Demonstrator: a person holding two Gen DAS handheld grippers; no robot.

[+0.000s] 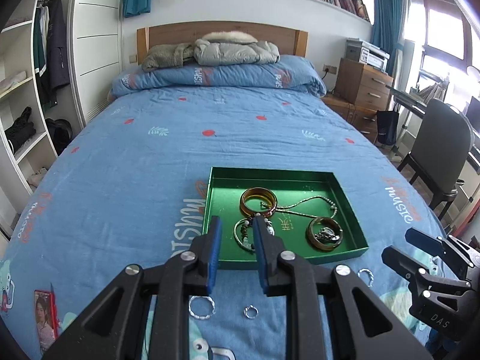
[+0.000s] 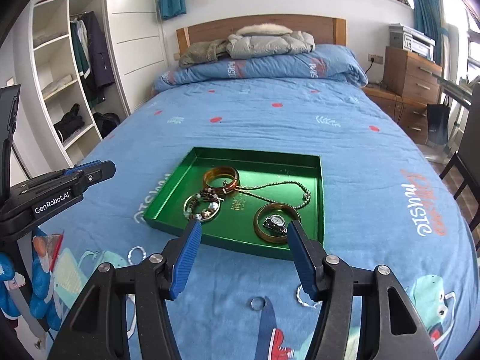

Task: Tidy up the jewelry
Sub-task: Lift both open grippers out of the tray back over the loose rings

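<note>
Both grippers are hovering over the bedspread (image 1: pixel 135 165) with fingers spread and holding nothing, likely lining up on the loose rings. The left gripper (image 1: pixel 237 225) is hanging above two silver rings (image 1: pixel 202 308), which are lying below its fingers. The right gripper (image 2: pixel 241 228) is facing the green tray (image 2: pixel 258 157) already holding bangles (image 2: pixel 221 180), necklace and watch (image 2: pixel 276 221); a small ring (image 2: pixel 258 303) is lying on the cover between its fingers, nearer the camera.

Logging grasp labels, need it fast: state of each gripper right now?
Left gripper: open, nothing between the fingers, hovering at the near edge of the green tray.
Right gripper: open wide, holding nothing.
</note>
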